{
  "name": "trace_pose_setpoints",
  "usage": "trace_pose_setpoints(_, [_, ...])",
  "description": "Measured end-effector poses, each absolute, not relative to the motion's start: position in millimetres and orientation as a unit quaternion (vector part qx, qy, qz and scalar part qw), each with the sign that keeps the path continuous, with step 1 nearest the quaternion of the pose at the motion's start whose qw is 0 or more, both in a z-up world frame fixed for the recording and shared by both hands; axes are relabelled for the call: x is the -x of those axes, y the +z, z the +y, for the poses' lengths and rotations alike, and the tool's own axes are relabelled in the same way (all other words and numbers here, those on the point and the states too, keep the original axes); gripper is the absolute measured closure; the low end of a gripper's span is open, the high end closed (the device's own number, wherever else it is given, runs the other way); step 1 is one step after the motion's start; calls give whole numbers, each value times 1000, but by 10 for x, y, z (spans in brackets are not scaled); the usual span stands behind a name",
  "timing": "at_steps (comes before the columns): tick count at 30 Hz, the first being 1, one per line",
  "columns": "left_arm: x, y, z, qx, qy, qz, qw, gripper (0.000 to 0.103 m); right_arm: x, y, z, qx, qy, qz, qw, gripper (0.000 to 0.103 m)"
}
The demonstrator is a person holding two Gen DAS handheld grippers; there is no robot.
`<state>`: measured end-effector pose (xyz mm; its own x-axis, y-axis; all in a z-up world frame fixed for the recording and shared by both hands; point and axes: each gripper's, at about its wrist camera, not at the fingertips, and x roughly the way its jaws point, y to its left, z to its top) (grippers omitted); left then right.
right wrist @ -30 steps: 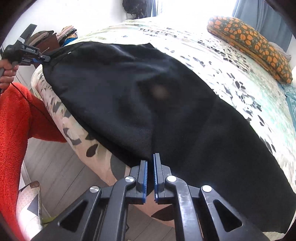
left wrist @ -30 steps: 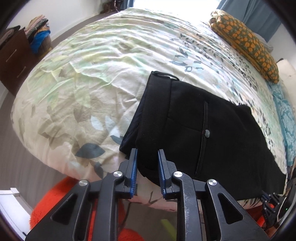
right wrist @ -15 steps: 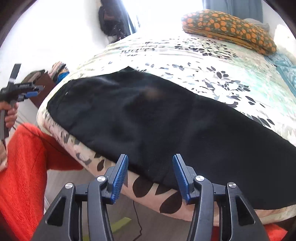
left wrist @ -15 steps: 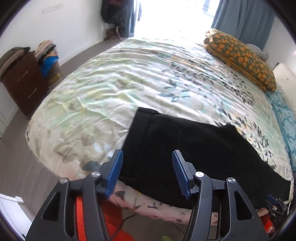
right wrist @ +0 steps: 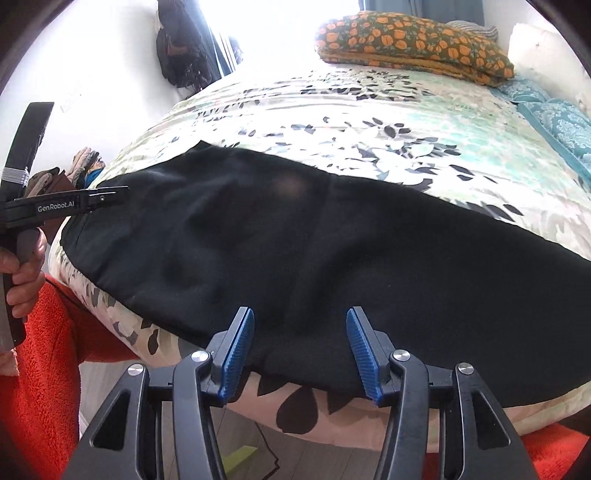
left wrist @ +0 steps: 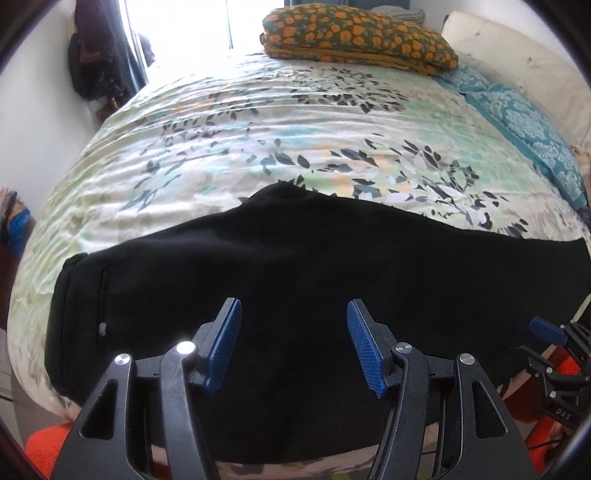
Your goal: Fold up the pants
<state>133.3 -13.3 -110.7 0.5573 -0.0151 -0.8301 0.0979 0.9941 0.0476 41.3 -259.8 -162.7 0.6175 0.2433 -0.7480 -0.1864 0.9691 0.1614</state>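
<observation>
Along the near edge of the bed lie the black pants, spread flat lengthwise on the floral cover, waistband toward the left. Above them, the left gripper hovers with jaws wide and empty; the right gripper likewise gapes wide, holding nothing. An orange-patterned pillow rests at the far side.

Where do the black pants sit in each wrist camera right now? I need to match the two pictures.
Left wrist: the black pants span the lower half, waistband at the left edge, behind the open left gripper.
Right wrist: the pants run from middle left to lower right, above the open right gripper.
Shared landmark: the orange-patterned pillow at the top of both.
</observation>
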Motion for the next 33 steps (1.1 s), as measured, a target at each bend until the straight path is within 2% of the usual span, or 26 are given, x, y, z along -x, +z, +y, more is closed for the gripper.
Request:
trace_pose_setpoints(6, [-1810,-1269,-302,-37,-20,483,874,40,-429,-1548,-3072,-81,55,391,915,47])
trace_pose_setpoints(12, [-2160,-1623,-270,-60,31,510,857,40,-489,-1668,-3470,-151,19,410,900,43])
trace_pose_setpoints(14, [-2197,-1713,-225,-57,40,516,854,34,-510,-1749,-3540,-162,12,426,890,43])
trace_pose_setpoints(19, [-2036,-1550,-304,-38,37,504,862,35,-470,-1710,-3664,-185,12,410,893,43])
trace_pose_setpoints(25, [-1577,-1282,-760,-25,-29,479,877,35,-431,-1612,-3812,-216,-8,379,900,41])
trace_pose_setpoints(29, [-1286,-1414,-1117,-46,-68,489,868,34,-430,-1600,-3929,-236,-26,371,898,39])
trace_pose_setpoints(33, [-1183,-1763,-1391,-111,-80,518,845,34,-325,-1489,-4198,-270,-47,338,900,39])
